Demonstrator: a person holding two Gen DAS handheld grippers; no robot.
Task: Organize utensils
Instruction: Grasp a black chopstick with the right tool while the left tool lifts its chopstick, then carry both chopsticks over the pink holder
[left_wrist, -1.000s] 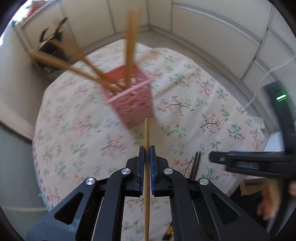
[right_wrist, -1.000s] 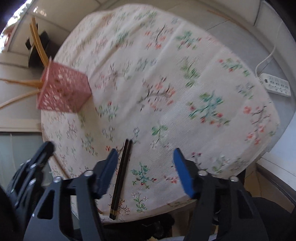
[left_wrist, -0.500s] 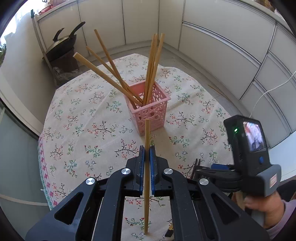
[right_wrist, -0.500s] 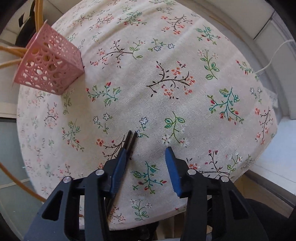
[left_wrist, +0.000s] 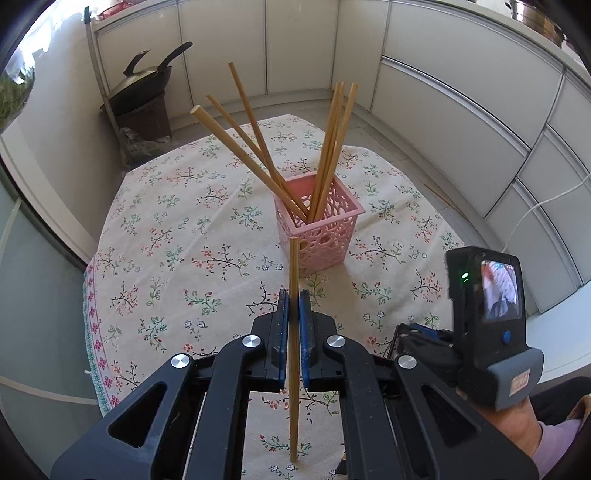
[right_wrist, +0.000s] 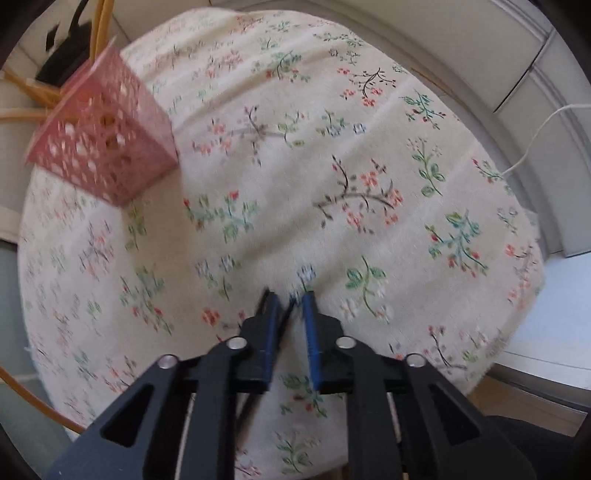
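Observation:
My left gripper (left_wrist: 293, 299) is shut on a light wooden chopstick (left_wrist: 293, 266), held upright above the flowered tablecloth (left_wrist: 177, 221), just in front of the pink lattice basket (left_wrist: 325, 240). Several wooden chopsticks (left_wrist: 258, 147) lean in that basket. In the right wrist view, my right gripper (right_wrist: 291, 306) points down at the cloth near the table's front edge. Its jaws are closing on a black chopstick (right_wrist: 290, 309) that lies between the blue pads. A second dark stick (right_wrist: 264, 295) shows just outside the left pad. The basket (right_wrist: 103, 144) stands far off at the upper left.
A black wok (left_wrist: 144, 81) sits on a stand behind the table, with white cabinets (left_wrist: 443, 92) around the room. A white cable (right_wrist: 535, 129) runs over the floor at the right. A person's hand (left_wrist: 517, 424) holds the right gripper's handle and its screen (left_wrist: 498, 288).
The right gripper slid over the black chopsticks and its jaws went from wide apart to nearly together around one. The left gripper rose with its wooden chopstick, and the basket now stands nearer and sharper.

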